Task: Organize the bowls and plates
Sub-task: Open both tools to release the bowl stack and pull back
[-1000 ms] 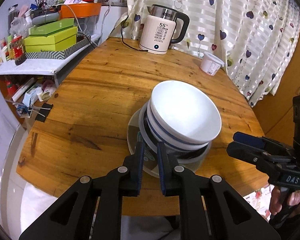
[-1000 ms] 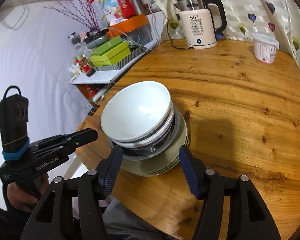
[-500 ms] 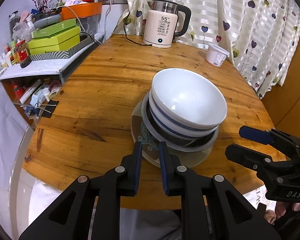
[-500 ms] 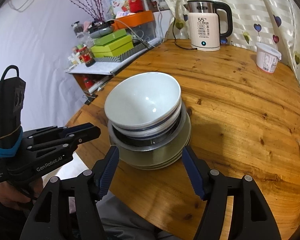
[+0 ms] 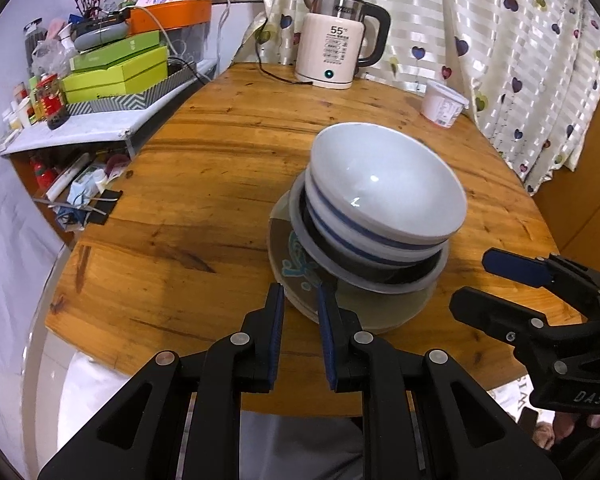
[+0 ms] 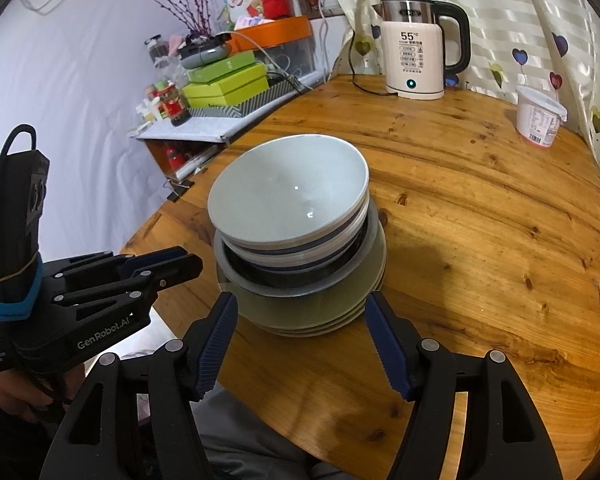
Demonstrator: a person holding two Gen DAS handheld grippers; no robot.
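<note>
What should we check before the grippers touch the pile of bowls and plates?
1. Top bowl sits level: not ok, it tilts.
2. Left hand-held gripper empty: ok, narrow gap, nothing clamped; its jaws have just opened a little.
3. Right hand-held gripper open: ok, jaws wide, near the plates, not pressing.
4. Kettle and white tub clear of the pile: ok.
5. Pile away from table edge: ok.
6. Bowls chipped: cannot tell.

White bowls (image 5: 384,188) with blue bands, nested upright, in a dark steel-rimmed dish (image 5: 380,274), atop stacked plates (image 6: 312,316), apparently three, near table edge
</note>
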